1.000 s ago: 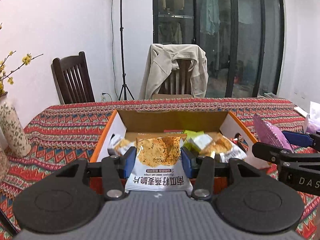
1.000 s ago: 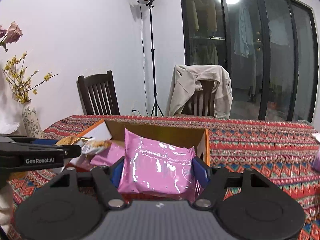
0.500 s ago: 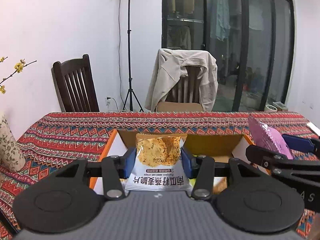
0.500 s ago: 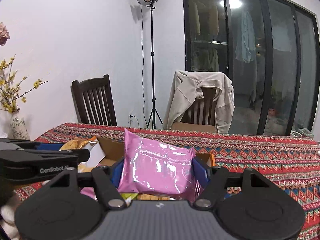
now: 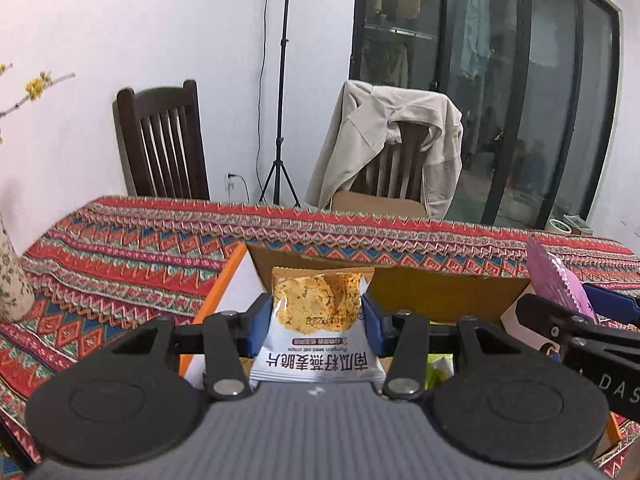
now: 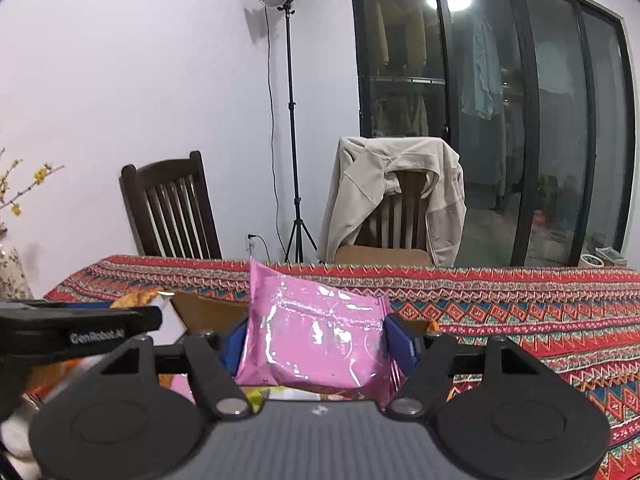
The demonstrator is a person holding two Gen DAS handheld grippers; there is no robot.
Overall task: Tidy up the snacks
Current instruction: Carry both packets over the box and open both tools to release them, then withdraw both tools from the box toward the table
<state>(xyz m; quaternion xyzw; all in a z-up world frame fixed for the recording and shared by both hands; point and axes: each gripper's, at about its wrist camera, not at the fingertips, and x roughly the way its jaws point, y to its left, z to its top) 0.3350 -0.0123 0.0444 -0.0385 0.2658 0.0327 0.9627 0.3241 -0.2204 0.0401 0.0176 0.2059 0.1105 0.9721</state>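
My left gripper (image 5: pixel 316 322) is shut on a white and orange oat crisp packet (image 5: pixel 318 320), held upright over the open cardboard box (image 5: pixel 440 288) with orange edges. My right gripper (image 6: pixel 318 342) is shut on a shiny pink snack bag (image 6: pixel 316 340), also over the box (image 6: pixel 204 312). The right gripper with the pink bag (image 5: pixel 554 284) shows at the right edge of the left wrist view. The left gripper (image 6: pixel 80 334) shows at the left of the right wrist view. Most of the box's contents are hidden behind the grippers; a green packet (image 5: pixel 438 364) peeks out.
The box sits on a table under a red patterned cloth (image 5: pixel 140 248). A flowered vase (image 5: pixel 10 280) with yellow blossoms stands at the left. Behind the table are a dark wooden chair (image 5: pixel 164 148), a chair draped with a beige jacket (image 5: pixel 392 140) and a light stand (image 6: pixel 292 120).
Both grippers have moved forward over the box with their packets still held. The box's inside has slipped out of view beneath them and the far wall and chairs loom larger.
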